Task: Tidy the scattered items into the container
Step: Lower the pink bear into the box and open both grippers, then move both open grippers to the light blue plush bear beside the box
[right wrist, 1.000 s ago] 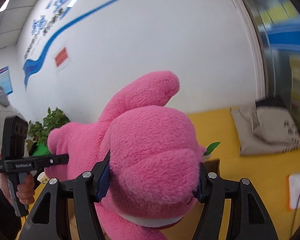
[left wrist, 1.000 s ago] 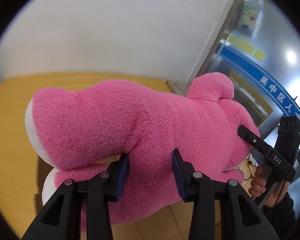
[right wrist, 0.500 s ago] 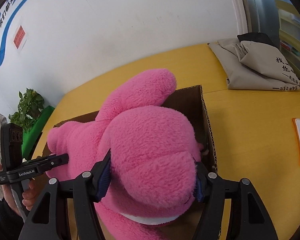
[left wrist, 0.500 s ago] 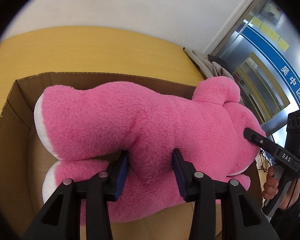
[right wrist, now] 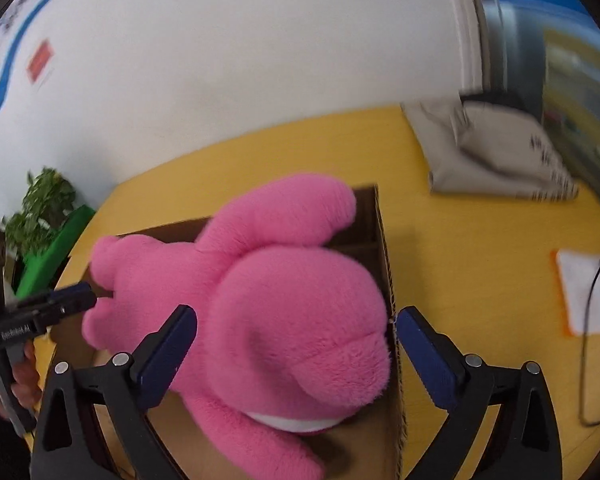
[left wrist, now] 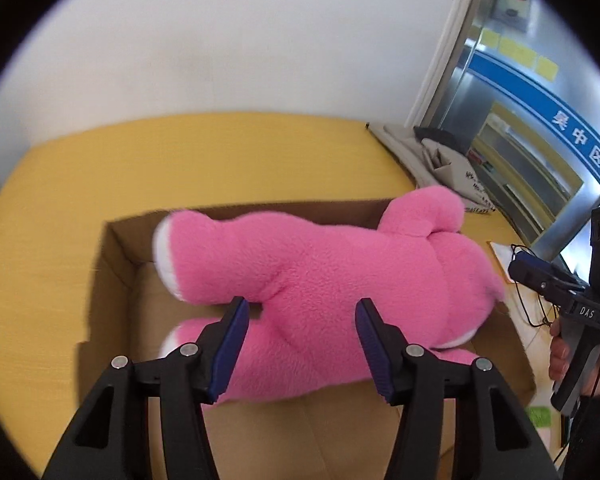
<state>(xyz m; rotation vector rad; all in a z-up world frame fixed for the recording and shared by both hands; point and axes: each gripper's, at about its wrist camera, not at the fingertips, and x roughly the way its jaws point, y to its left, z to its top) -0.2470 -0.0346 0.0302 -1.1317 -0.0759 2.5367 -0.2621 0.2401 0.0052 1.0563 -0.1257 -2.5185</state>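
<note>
Yellow counter under a white wall carries one open cardboard box, in which one pink plush toy lies lengthwise, an arm over the far rim, both grippers' jaws opening clear of its fur. Left gripper stands about half spread over the body, right gripper at its widest around the head, neither holding anything. Risk, as a judgement: that arm or the head may catch on the rim, leaving the toy propped half out; one folded grey bag lies well apart.

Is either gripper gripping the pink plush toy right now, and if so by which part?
Neither. Both grippers' jaws are opening, pads clear of the pink plush toy, which lies in the cardboard box.
</note>
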